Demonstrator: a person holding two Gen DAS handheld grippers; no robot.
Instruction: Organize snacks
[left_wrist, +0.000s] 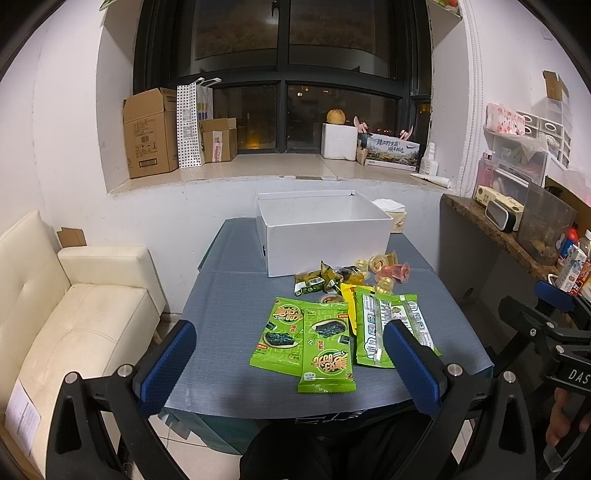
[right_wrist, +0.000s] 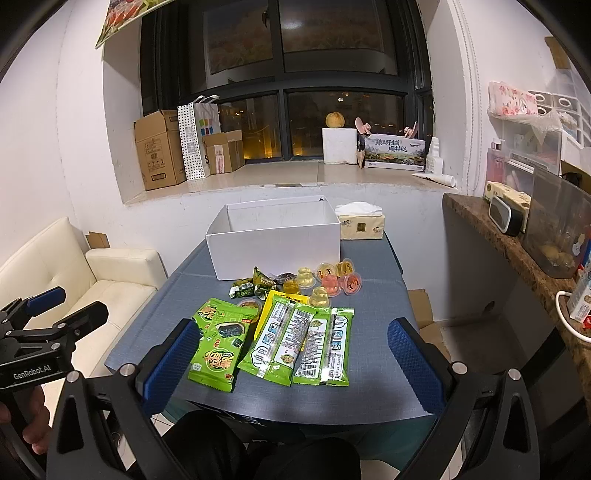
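So far nothing is packed: the white box (right_wrist: 273, 240) stands open and empty at the far side of the blue-grey table (right_wrist: 369, 384), its mouth facing up, ready to take the snacks that lie loose in front of it.

Nearest the person are the flat green seaweed packets (left_wrist: 306, 341), two face up on the left and several turned printed back up (right_wrist: 306, 341) on the right, overlapping one another and partly covering a yellow packet (right_wrist: 280, 299). Between these and the box sits a cluster of small jelly cups (right_wrist: 334, 282), yellow and pink, with a few dark green wrapped candies (right_wrist: 255, 284) just beside them. A tissue pack (right_wrist: 360, 223) rests beside the box at the back right; it looks no part of the job.

Both tools hover above the near table edge, touching nothing. The left gripper (left_wrist: 290, 365) has its blue pads spread wide, framing the face-up packets. The right gripper (right_wrist: 293, 365) is likewise spread, holding nothing, lined up over the back-up packets. That splits the pile sensibly, I judge: each hand takes the packets nearest it.
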